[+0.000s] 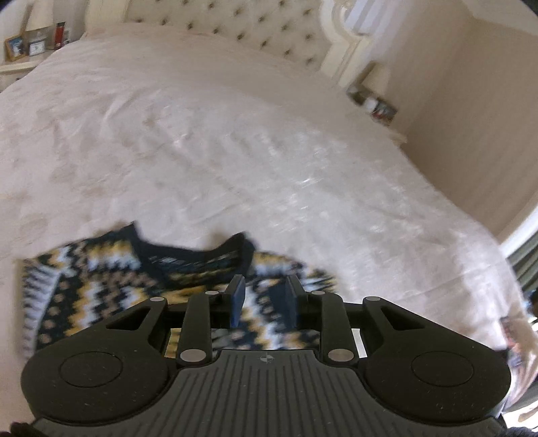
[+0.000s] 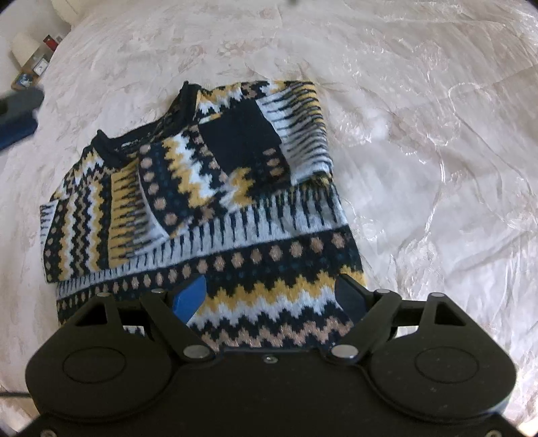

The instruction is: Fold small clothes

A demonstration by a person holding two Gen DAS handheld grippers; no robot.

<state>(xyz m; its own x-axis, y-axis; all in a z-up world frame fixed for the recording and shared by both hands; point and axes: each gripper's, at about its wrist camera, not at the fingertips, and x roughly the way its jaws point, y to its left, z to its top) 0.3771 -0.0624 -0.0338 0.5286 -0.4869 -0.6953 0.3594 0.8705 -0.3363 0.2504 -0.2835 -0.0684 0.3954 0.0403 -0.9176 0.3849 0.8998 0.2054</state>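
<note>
The navy, yellow and white zigzag-patterned knitted sweater [image 2: 201, 188] lies on my cream satin bedspread [image 2: 420, 134], both sleeves folded in across its chest. My right gripper [image 2: 269, 299] hangs over the hem, jaws spread wide, nothing held. My left gripper [image 1: 264, 299] sits above the shoulder area, fingers narrowly apart, gripping nothing. Tufted headboard [image 1: 235, 23] beyond.

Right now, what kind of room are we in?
Most likely a bedroom: a big bed with a pale cover, a tufted headboard, and a bedside shelf with a lamp and photo frame.
</note>
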